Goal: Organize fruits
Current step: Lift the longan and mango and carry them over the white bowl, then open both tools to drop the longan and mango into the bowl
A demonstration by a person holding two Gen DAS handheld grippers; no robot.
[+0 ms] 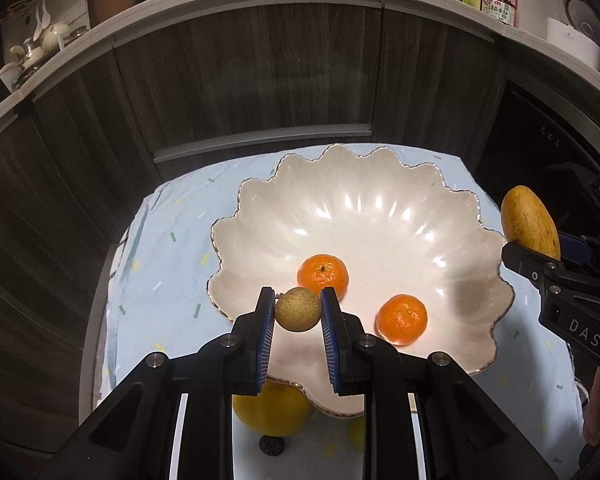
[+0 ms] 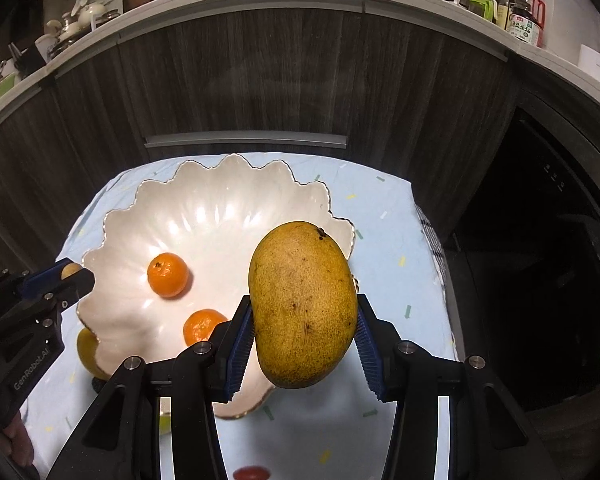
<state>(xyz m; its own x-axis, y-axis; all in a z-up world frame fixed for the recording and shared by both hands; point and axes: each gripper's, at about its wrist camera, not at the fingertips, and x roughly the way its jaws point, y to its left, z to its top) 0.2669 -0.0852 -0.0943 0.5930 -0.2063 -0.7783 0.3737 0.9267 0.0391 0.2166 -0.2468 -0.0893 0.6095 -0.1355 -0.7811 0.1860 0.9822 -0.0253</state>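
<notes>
My left gripper (image 1: 298, 310) is shut on a small round brownish-green fruit (image 1: 298, 309), held over the near rim of a white scalloped bowl (image 1: 380, 188). Two mandarins (image 1: 323, 275) (image 1: 401, 319) lie inside the bowl. My right gripper (image 2: 305, 336) is shut on a large yellow mango (image 2: 303, 304), held upright above the bowl's right edge (image 2: 342, 226). In the left wrist view that mango (image 1: 530, 222) shows at the far right, in the right gripper (image 1: 540, 258). In the right wrist view the left gripper (image 2: 66, 276) shows at the left with its small fruit (image 2: 71, 269).
The bowl stands on a pale blue cloth (image 1: 172, 240) over a small table. A yellow fruit (image 1: 272, 412) lies under the bowl's near rim. Something red (image 2: 252, 473) lies at the near cloth edge. Dark cabinet fronts (image 1: 260, 80) rise behind, with a cluttered counter above.
</notes>
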